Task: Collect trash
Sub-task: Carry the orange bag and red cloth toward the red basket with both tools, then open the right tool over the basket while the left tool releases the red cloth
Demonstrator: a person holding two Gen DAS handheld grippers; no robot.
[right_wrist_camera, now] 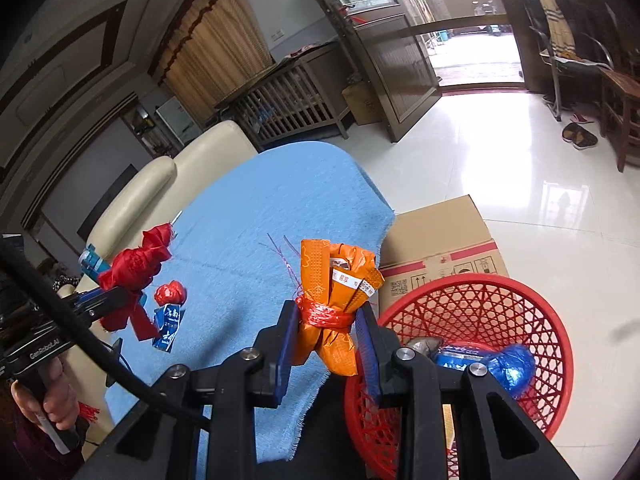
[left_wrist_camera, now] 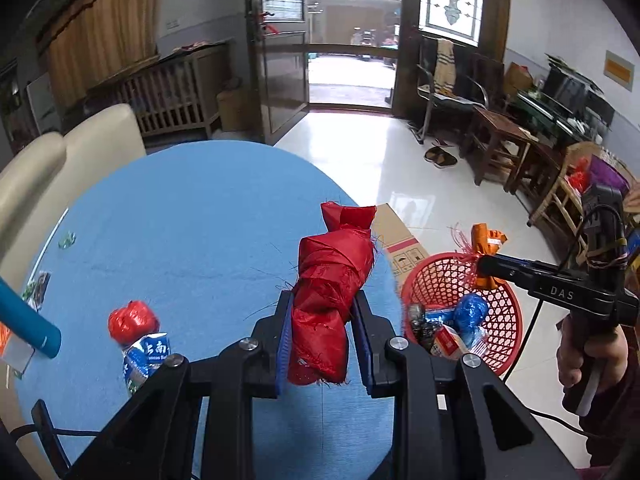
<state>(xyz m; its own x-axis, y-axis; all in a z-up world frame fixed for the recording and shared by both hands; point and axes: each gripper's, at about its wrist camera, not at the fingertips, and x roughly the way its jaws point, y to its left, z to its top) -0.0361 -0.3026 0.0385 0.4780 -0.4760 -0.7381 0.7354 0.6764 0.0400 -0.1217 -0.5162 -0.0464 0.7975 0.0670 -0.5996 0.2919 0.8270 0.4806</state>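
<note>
Both claws loaded, near the red basket (right_wrist_camera: 520, 304).

Left gripper (left_wrist_camera: 326, 332) pinches a red bundle (left_wrist_camera: 332, 292) upright between its pads, over the blue cloth (left_wrist_camera: 180, 232) just beside the basket. Right gripper (right_wrist_camera: 328, 338) pinches an orange bundle (right_wrist_camera: 338, 292) at its red tie, by the basket rim. Basket holds a blue wad (right_wrist_camera: 512, 368); a red ball (left_wrist_camera: 134, 320) lies on the cloth, well apart from the basket.
</note>
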